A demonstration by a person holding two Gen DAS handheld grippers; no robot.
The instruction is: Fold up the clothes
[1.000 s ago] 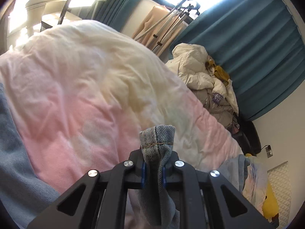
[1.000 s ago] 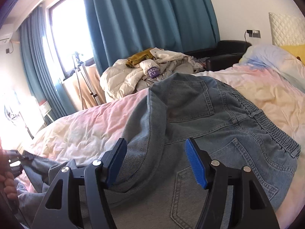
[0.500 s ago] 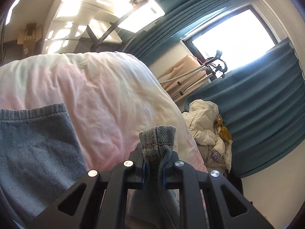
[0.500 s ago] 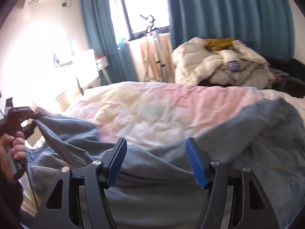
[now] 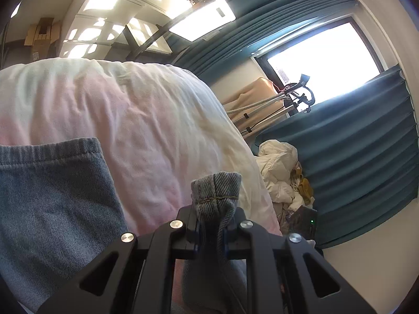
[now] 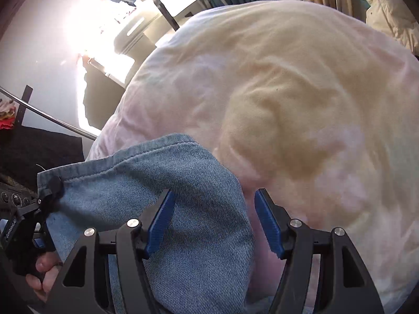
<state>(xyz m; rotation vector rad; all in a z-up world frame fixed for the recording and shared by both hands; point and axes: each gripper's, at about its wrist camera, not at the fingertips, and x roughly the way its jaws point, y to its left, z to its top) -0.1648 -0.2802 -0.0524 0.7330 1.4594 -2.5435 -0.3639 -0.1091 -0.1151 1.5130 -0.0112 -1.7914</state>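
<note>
Jeans [image 6: 183, 204] are cut off at the lower frame edge; hem faces the bed's [image 6: 301, 91] foot. Left tongs [image 5: 210, 231] clamp the hem corner; right tongs [image 6: 213, 221] gape, empty.

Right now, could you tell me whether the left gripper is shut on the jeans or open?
Shut: the left gripper pinches a bunched hem of the jeans between its pads, the denim poking out above them.

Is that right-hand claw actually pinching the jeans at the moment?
No, the right gripper hangs with its blue pads spread wide apart above the jeans, pressing on nothing.
</note>
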